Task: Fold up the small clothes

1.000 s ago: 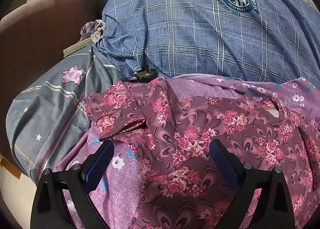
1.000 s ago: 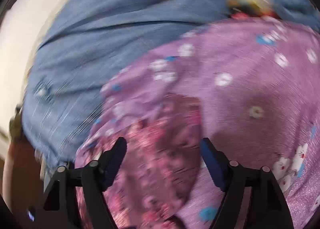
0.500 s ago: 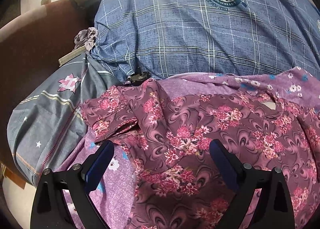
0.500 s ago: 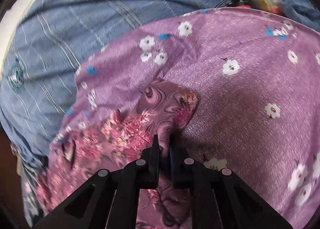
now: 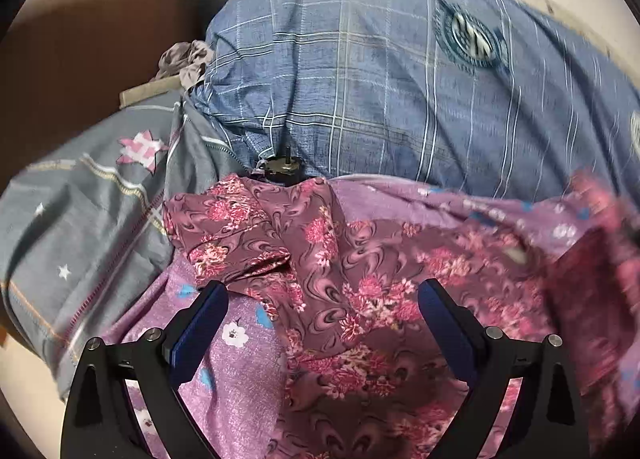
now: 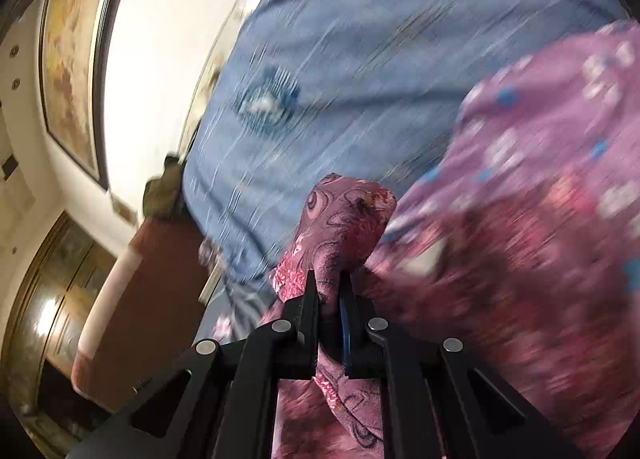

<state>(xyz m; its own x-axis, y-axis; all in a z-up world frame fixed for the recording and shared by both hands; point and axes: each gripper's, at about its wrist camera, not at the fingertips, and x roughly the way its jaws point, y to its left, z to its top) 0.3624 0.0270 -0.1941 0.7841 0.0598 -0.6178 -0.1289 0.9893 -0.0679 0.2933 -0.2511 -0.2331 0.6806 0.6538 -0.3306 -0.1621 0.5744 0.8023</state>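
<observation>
A small maroon garment with pink flowers (image 5: pixel 360 259) lies spread on a purple flowered sheet (image 5: pixel 236 359). My left gripper (image 5: pixel 322 307) is open and hovers low over the garment's left part, with a crumpled sleeve (image 5: pixel 228 235) just ahead of its left finger. My right gripper (image 6: pixel 329 291) is shut on a sleeve end of the garment (image 6: pixel 344 219) and holds it lifted off the sheet. In the left wrist view that lifted edge (image 5: pixel 592 259) shows blurred at the far right.
A big blue plaid cushion (image 5: pixel 400 79) lies behind the garment. A grey star-print pillow (image 5: pixel 80 219) is at the left, with a brown headboard (image 5: pixel 80 39) behind it. A small dark object (image 5: pixel 282 169) sits at the cushion's foot. A wall with framed pictures (image 6: pixel 68 59) is at the left.
My right gripper closed on the garment's sleeve end and lifted it up, swinging the view toward the wall. My left gripper stayed open and shifted slightly over the garment.
</observation>
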